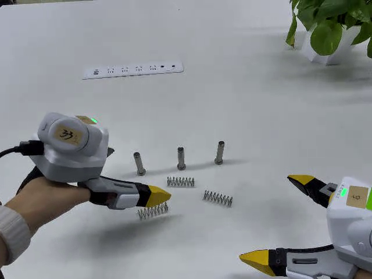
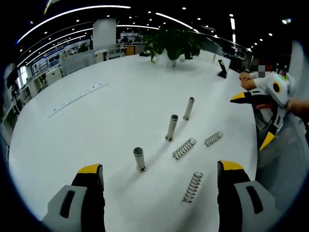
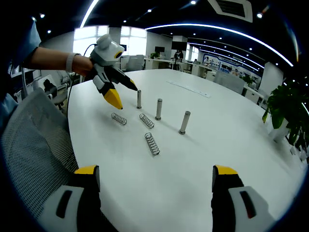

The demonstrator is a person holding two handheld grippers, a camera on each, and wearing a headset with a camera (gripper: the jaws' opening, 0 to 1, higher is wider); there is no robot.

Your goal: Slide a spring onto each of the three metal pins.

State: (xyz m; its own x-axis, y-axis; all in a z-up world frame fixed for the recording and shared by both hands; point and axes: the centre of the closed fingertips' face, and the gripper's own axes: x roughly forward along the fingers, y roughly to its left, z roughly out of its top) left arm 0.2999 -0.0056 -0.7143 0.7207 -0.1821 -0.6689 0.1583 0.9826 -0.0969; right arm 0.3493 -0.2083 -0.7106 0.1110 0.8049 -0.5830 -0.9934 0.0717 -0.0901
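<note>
Three upright pins [image 1: 181, 158], three springs [image 1: 181, 182] flat beside them

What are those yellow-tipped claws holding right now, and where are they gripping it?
Nothing. The left gripper and right gripper both stand open and empty; all three springs lie loose on the table.

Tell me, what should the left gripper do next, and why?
Probably lower the left gripper and close it on the nearest spring. Its jaws are open and empty, that spring lies flat on the white table just ahead of them, and the closest pin stands upright and bare beside it.
</note>
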